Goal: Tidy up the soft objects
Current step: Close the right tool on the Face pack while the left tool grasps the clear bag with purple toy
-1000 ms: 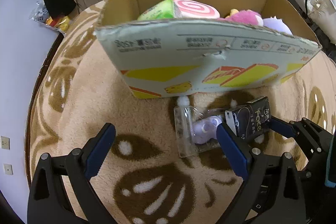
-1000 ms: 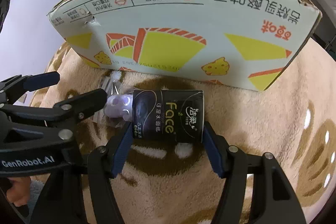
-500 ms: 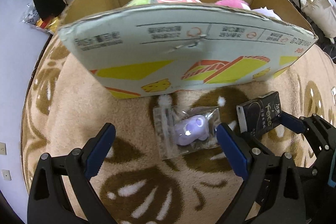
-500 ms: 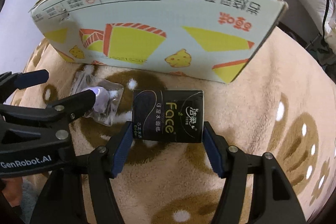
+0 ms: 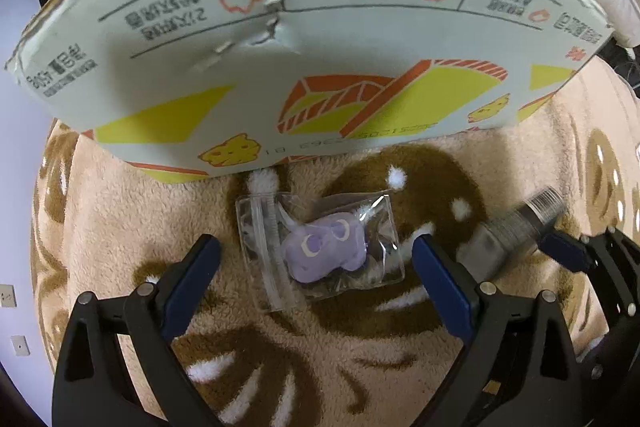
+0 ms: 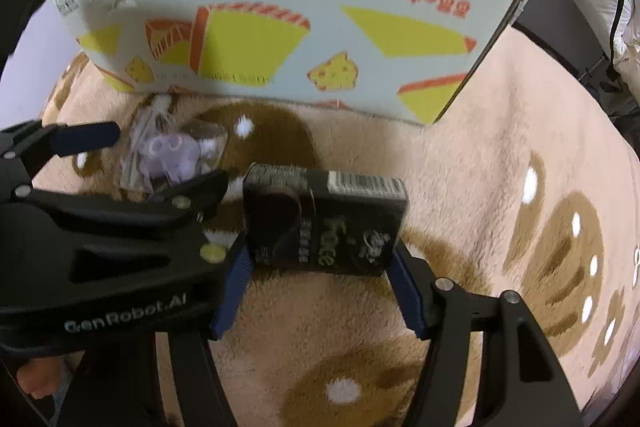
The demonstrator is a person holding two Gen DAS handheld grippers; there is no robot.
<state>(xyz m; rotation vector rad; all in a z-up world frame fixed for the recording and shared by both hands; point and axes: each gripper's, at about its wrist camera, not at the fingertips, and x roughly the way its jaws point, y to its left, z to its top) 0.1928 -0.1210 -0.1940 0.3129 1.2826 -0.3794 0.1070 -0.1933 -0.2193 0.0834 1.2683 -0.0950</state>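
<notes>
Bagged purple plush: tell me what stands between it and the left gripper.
Nothing visible. The bagged purple plush lies on the rug, framed by the open left gripper. The right gripper, holding the black tissue pack, is off to the side.

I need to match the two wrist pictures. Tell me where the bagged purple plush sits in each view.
Left wrist: the bagged purple plush lies at centre on the rug, between the open left tool's fingers.
Right wrist: it sits at upper left, behind the left tool's arm.
Shared landmark: the printed cardboard box just behind it.
</notes>
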